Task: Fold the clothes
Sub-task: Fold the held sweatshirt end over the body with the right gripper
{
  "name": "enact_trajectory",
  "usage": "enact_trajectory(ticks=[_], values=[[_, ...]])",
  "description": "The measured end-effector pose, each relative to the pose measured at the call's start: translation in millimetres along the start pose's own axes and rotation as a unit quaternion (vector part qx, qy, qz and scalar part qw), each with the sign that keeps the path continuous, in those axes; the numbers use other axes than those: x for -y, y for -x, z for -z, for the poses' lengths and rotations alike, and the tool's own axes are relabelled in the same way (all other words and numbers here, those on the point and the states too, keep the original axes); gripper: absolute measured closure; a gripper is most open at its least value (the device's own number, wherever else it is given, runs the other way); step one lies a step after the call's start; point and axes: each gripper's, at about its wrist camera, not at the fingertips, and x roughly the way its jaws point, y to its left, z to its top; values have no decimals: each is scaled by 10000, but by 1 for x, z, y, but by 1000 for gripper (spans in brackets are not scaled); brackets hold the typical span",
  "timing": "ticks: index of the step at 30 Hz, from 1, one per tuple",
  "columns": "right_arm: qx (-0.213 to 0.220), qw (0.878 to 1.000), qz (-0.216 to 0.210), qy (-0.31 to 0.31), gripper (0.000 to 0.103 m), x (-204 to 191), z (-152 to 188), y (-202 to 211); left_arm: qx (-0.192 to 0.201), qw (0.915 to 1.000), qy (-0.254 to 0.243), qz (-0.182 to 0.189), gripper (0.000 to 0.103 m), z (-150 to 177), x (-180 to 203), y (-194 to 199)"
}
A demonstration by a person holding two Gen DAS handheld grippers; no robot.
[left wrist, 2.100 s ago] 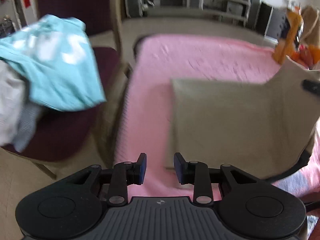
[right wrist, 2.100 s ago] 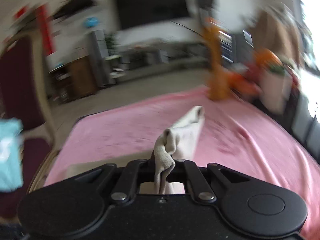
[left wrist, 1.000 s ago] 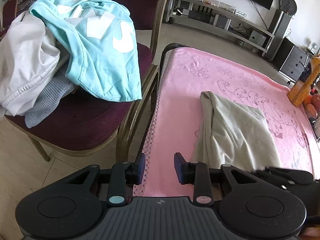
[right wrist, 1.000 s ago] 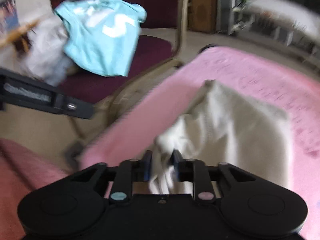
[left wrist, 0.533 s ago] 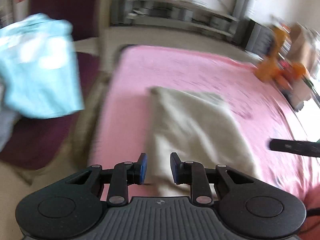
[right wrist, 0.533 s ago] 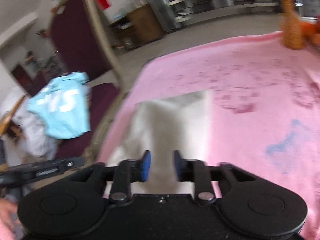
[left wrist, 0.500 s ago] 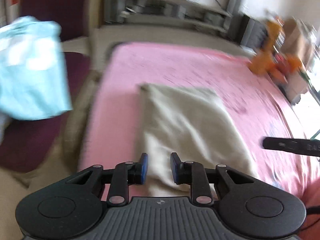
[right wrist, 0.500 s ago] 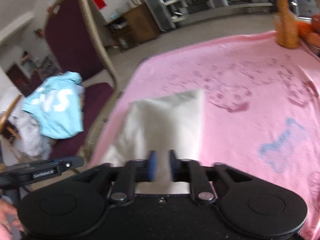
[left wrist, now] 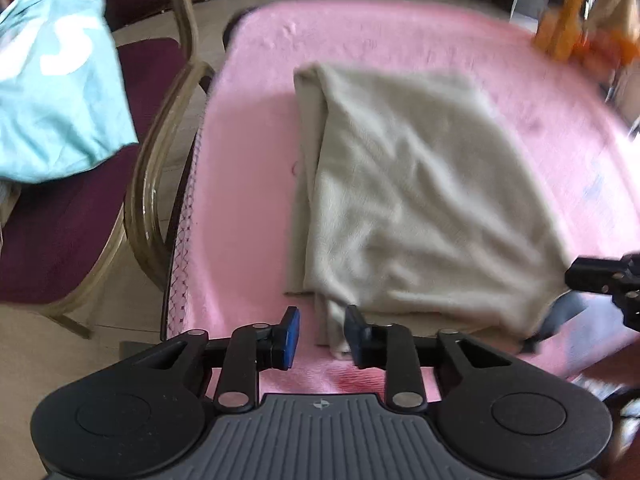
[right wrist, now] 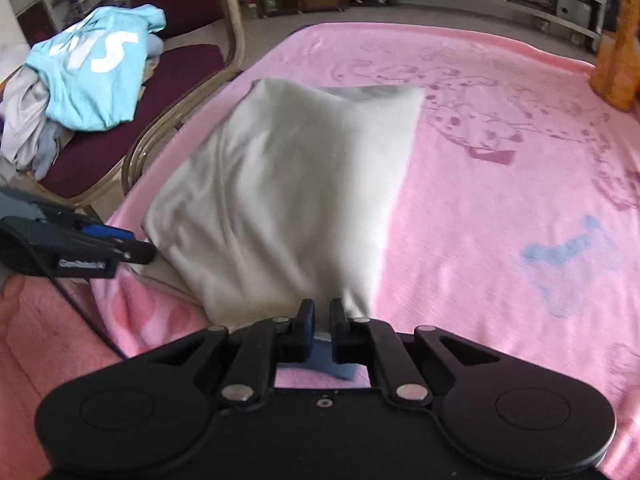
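Left wrist view: the beige garment [left wrist: 416, 184] lies on the pink blanket [left wrist: 248, 152], doubled over into a rough rectangle with a lower layer showing along its left edge and wrinkles across the top, so at least one fold is in. The left gripper [left wrist: 322, 330] sits at its near left corner, jaws apart and empty. A chair [left wrist: 160, 128] beside the surface carries a turquoise T-shirt [left wrist: 52, 92], unfolded.

Right wrist view: the right gripper [right wrist: 320, 322] is at the garment's near right corner, jaws narrow with nothing visibly between them. More crumpled clothes [right wrist: 24, 132] lie under the T-shirt.
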Motion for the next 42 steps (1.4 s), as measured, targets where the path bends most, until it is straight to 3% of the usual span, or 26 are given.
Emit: enact_trajectory(ticks=[2,6,9,12,16,18,20,25,28,31,34,36,38,39,42], values=[[125,9999,70,35,96,3,-8,11,410,9983,182,363,81,-4,-3,20],[374,9990,210,106,96,8,-24,33,1134,9922,146,505,81,-15,-3,51],[561,9978,315,159,95,13,-36,49,1425,9873,50,702,81,-29,3,66],[697,9969,331,135,92,18,-47,57,1412,9880,-119,621,80,-51,17,58],[559,9975,-202,-379,91,33,-53,15,987,9948,-181,184,81,-81,40,20],[488,9957,-469,-635,91,41,-56,-6,768,9968,-150,163,81,-91,44,0],[417,9924,-734,-890,91,48,-58,-28,794,9964,-74,287,83,-96,43,-13],[191,9779,-1387,-1554,91,67,-65,-82,960,9941,201,454,89,-105,32,-36],[-176,9617,-1740,-2109,94,80,-62,-119,688,9974,219,-67,92,-110,28,-61],[-103,9520,-1638,-2584,103,96,-56,-143,558,9970,511,-135,92,-108,19,-72],[343,9485,-1463,-2788,103,112,-54,-150,697,9959,546,-201,93,-108,14,-64],[731,9548,-1045,-2686,103,116,-58,-144,1020,9923,635,-286,94,-110,10,-53],[703,9564,-1073,-2624,102,117,-61,-144,1408,9881,514,-353,95,-116,10,-40],[625,9567,-1156,-2599,95,116,-62,-144,1454,9883,437,-173,95,-120,12,-38],[390,9566,-1405,-2522,95,115,-65,-146,1457,9884,124,397,94,-130,21,-39]])
